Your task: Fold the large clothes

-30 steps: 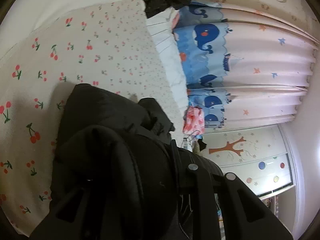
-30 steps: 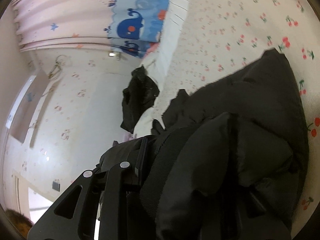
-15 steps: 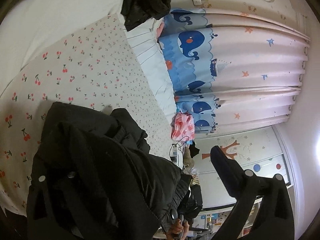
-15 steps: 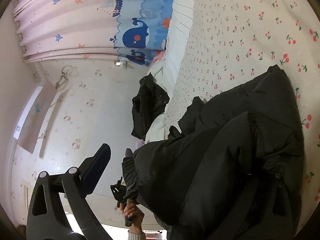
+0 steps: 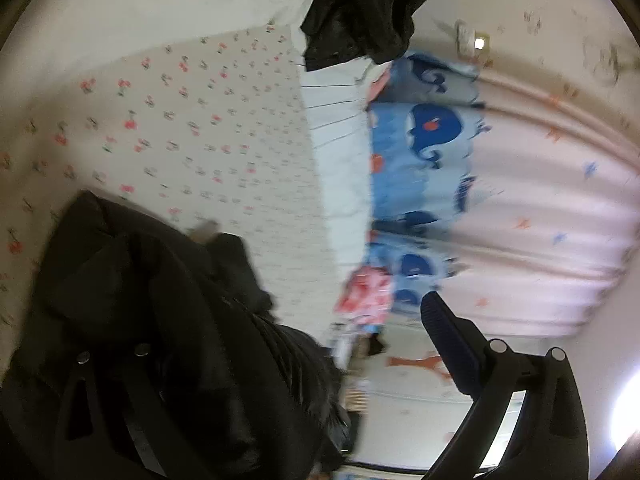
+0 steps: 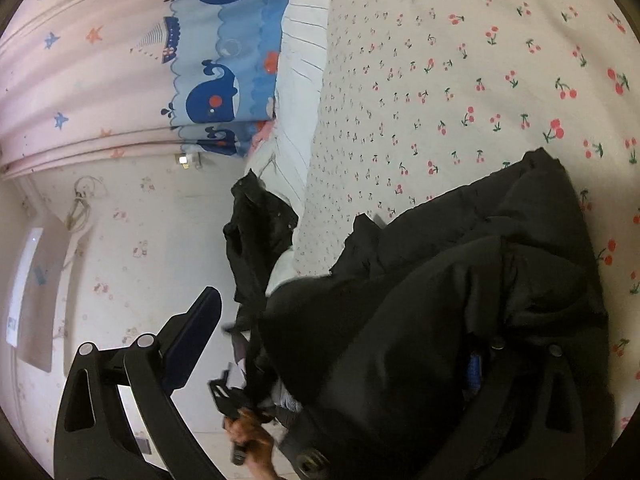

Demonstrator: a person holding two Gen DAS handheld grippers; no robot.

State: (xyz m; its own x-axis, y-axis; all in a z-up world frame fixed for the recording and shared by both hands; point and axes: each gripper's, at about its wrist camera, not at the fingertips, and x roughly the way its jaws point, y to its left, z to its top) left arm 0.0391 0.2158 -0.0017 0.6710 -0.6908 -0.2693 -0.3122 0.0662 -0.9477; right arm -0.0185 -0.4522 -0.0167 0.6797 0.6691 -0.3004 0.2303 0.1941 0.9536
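A big black padded coat lies bunched on the cherry-print bed sheet. It also shows in the right wrist view. My left gripper is open, one finger over the coat, the other out in the air. My right gripper is open too, one finger free at the left, the other lying against the coat.
A second black garment hangs over the bed's far corner; it also shows in the right wrist view. Whale-print curtains run behind the bed. The other hand-held gripper appears low in the right wrist view.
Both grippers were shut on the coat a second ago. They have opened, let go of it and drawn back a little. The coat now rests bunched on the bed.
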